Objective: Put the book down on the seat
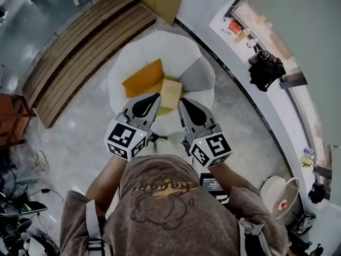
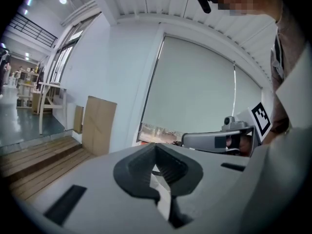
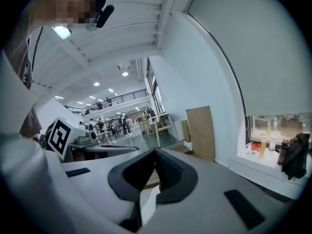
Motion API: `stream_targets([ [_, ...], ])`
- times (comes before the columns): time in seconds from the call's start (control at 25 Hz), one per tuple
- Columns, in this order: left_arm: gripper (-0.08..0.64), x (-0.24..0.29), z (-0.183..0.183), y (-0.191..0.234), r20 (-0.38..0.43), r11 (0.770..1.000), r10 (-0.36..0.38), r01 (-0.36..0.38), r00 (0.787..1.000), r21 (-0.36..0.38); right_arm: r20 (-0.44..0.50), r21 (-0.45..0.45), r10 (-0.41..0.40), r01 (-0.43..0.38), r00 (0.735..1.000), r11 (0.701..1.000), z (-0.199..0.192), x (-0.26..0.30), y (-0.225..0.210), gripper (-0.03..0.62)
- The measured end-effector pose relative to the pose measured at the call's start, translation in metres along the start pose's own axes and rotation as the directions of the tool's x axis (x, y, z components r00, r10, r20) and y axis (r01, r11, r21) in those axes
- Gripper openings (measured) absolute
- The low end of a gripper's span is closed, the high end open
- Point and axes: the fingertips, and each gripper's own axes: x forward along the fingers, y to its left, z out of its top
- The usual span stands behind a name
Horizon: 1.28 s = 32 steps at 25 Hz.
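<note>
Evidently the book (image 1: 170,93) lay flat on the white seat (image 1: 160,49), just right of an orange cushion (image 1: 143,79), while the left tongs (image 1: 156,97) and right tongs (image 1: 181,101) hung over its near edge, both closed and empty, so the placing was judged complete.

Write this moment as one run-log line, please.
book: lying on white seat beside orange cushion | left gripper: shut, empty | right gripper: shut, empty
</note>
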Motion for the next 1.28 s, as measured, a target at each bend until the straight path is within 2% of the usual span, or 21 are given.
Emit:
stream_targets([
  [0.32, 0.005, -0.055, -0.008, -0.011, 0.004, 0.999, -0.008, 0.007, 1.0, 0.041, 0.018, 0.006, -0.017, 0.017, 1.0, 1.0, -0.01, -0.015, 0.04, 0.02],
  [0.52, 0.005, -0.095, -0.026, -0.02, 0.0, 0.996, -0.057, 0.056, 0.998, 0.067, 0.048, -0.012, -0.018, 0.019, 0.999, 1.0, -0.025, -0.029, 0.086, 0.02],
  [0.76, 0.005, -0.143, -0.038, -0.035, -0.018, 0.989, -0.119, 0.12, 0.993, 0.088, 0.065, -0.013, 0.028, -0.027, 0.997, 1.0, -0.038, -0.049, 0.14, 0.02],
  [1.0, 0.005, -0.163, -0.038, -0.051, -0.011, 0.986, -0.127, 0.127, 0.992, 0.105, 0.057, -0.02, 0.038, -0.037, 0.998, 0.999, -0.041, -0.066, 0.16, 0.02],
  [1.28, 0.005, -0.162, -0.039, -0.077, 0.002, 0.981, -0.143, 0.141, 0.99, 0.134, 0.044, -0.06, 0.074, -0.071, 0.996, 0.996, -0.045, -0.085, 0.168, 0.02],
])
